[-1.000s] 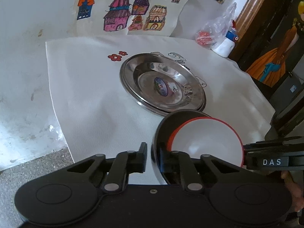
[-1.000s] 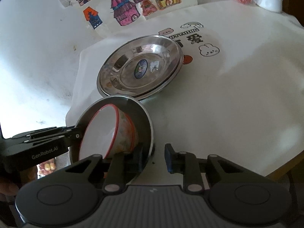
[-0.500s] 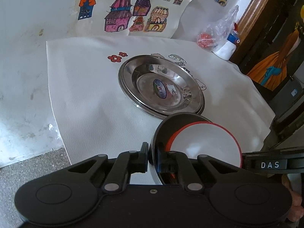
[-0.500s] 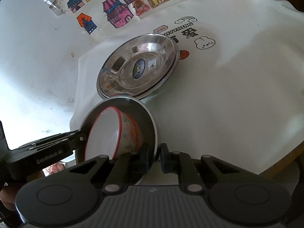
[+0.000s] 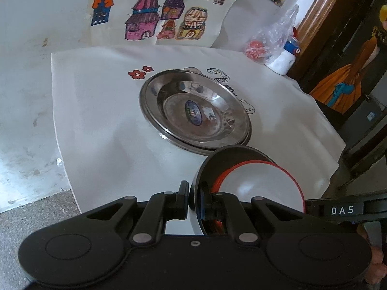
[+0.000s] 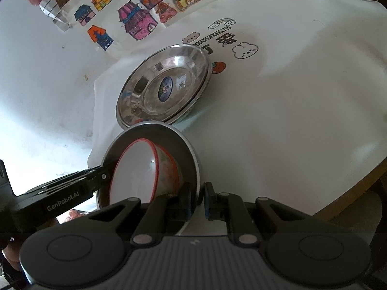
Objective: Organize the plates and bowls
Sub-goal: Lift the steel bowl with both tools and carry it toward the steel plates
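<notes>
Nearest the cameras, the left gripper and the right gripper each pinched opposite sides of the rim of a steel bowl, held tilted above the near edge of the table. A white bowl with a red rim sat nested inside it. The right wrist view showed the white bowl's patterned outer side; the left wrist view showed only its plain white inside. Beyond the bowls, stacked steel plates lay on a white printed cloth. Farther off, house drawings lay against the white surface. Only the left view showed a plastic bag and a white bottle at the far corner.
</notes>
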### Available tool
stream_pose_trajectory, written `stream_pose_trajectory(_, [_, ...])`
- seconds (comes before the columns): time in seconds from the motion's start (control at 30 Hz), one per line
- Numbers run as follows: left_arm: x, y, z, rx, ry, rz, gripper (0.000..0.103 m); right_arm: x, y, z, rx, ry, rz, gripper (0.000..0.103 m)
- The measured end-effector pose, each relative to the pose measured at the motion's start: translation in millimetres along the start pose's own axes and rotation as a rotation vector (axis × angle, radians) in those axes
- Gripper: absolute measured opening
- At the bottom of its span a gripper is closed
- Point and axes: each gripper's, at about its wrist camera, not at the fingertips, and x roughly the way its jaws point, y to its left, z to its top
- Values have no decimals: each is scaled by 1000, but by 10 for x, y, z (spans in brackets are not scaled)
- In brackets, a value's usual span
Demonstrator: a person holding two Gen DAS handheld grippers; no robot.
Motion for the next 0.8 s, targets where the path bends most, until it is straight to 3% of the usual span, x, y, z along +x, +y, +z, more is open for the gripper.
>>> stream_pose_trajectory(0.8, [-19,-165,240,18,-69,-40,8,-231,4,219,13,-94,-1,13])
